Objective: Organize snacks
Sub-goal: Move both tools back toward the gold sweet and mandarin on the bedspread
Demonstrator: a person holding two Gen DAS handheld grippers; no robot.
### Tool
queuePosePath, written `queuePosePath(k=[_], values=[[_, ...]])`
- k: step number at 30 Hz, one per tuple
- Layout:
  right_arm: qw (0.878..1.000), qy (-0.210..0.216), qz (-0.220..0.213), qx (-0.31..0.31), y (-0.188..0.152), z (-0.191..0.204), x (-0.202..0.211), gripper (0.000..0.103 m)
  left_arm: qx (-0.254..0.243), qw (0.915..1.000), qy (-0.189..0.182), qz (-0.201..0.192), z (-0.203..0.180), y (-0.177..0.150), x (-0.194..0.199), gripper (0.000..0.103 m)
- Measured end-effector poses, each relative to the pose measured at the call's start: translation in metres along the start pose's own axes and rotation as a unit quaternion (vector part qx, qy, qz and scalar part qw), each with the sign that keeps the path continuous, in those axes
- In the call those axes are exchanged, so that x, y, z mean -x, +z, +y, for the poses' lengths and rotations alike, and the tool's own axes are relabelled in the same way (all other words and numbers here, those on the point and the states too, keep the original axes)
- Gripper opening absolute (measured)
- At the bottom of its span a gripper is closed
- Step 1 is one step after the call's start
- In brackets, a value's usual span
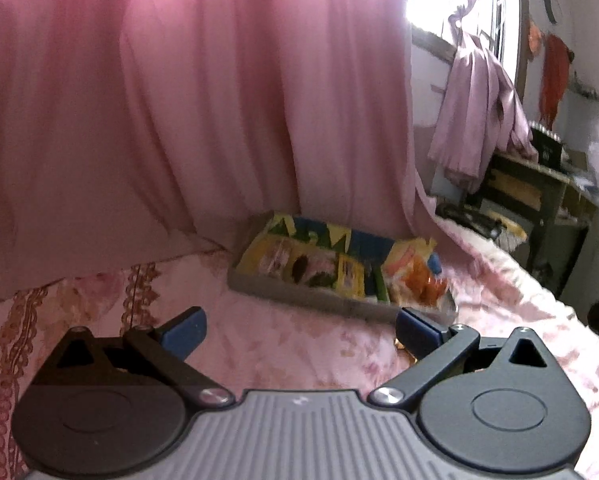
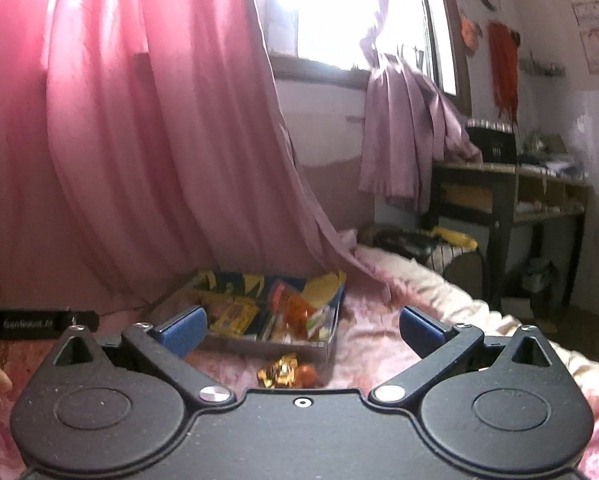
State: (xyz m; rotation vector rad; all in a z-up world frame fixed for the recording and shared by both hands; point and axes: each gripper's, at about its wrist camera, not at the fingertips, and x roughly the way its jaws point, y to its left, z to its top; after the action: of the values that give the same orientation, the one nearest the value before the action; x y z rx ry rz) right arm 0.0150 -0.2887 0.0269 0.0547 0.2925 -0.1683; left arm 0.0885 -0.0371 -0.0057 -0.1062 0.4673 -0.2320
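Gold-wrapped snack before tray, long axis leftward-away.

Pink curtain, pink floral bedspread, grey tray of yellow-orange packets.

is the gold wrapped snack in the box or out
Out: the gold wrapped snack lies on the pink bedspread just in front of the box.
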Motion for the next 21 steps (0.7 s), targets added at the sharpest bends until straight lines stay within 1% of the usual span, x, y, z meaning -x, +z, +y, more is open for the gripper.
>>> queuePosePath(k=[2,6,11,16,19,21], values=[[1.000,-0.002,0.019,-0.008,-0.002,-0.001,-0.003,0.102,-0.005,1.0000,0.000,0.008,0.000,-0.008,0.001,0.103],[0.998,-0.006,0.056,-0.026,-0.007,-0.003,-0.011,0.102,-0.017,0.9989,-0.004,0.042,-0.003,-0.017,-0.003,0.103],[0.994,-0.009,0.095,-0.047,-0.010,-0.008,-0.023,0.102,-0.039,0.9972,-0.012,0.062,-0.009,-0.024,-0.011,0.103],[0.985,0.005,0.158,-0.071,-0.015,-0.014,-0.045,0.102,-0.047,0.9948,-0.019,0.088,-0.013,-0.031,-0.022,0.103],[0.980,0.013,0.183,-0.073,-0.019,-0.013,-0.055,0.102,-0.047,0.9931,-0.025,0.104,-0.013,-0.034,-0.031,0.103],[0.977,0.020,0.196,-0.078,-0.020,-0.013,-0.060,0.102,-0.047,0.9925,-0.021,0.111,-0.013,-0.036,-0.035,0.103]])
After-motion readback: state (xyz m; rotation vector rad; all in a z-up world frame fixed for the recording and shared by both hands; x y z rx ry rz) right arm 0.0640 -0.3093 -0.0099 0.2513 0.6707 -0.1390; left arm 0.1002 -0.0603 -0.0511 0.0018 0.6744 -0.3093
